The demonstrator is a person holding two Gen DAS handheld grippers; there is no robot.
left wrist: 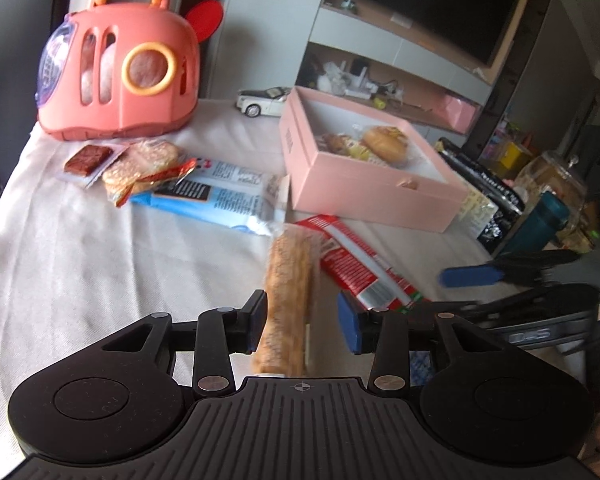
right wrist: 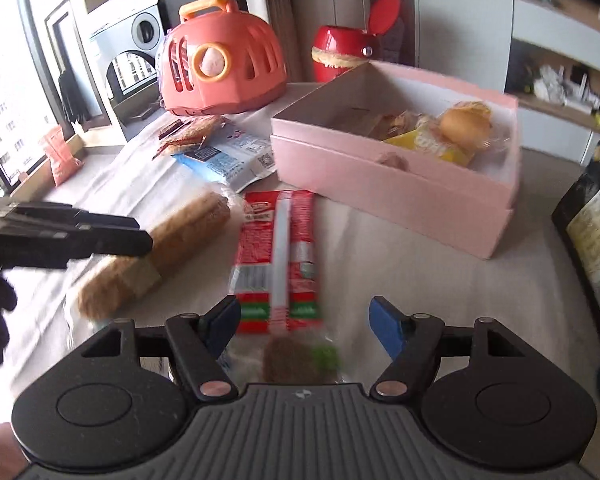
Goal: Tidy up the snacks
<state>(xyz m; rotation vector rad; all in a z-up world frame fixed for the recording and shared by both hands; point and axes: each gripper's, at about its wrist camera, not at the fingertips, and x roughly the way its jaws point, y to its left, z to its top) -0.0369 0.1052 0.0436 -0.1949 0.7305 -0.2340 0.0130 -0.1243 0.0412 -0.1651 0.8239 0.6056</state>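
While the left gripper (left wrist: pixel 302 322) hangs with its jaws spread around the near end of the baguette (left wrist: pixel 288 300), one pad beside its left edge and the other standing off to the right, the right gripper (right wrist: pixel 300 322) is likewise released, its fingers either side of the red packet (right wrist: pixel 278 260) without touching it. Both snacks lie on the white cloth (left wrist: pixel 80 248) just in front of the pink box (right wrist: pixel 400 196), which holds a bun (right wrist: pixel 466 122) and other wrapped items. Behind them sit a blue packet (left wrist: pixel 216 196), a wrapped biscuit (left wrist: pixel 144 166) and an orange carrier (left wrist: pixel 120 76).
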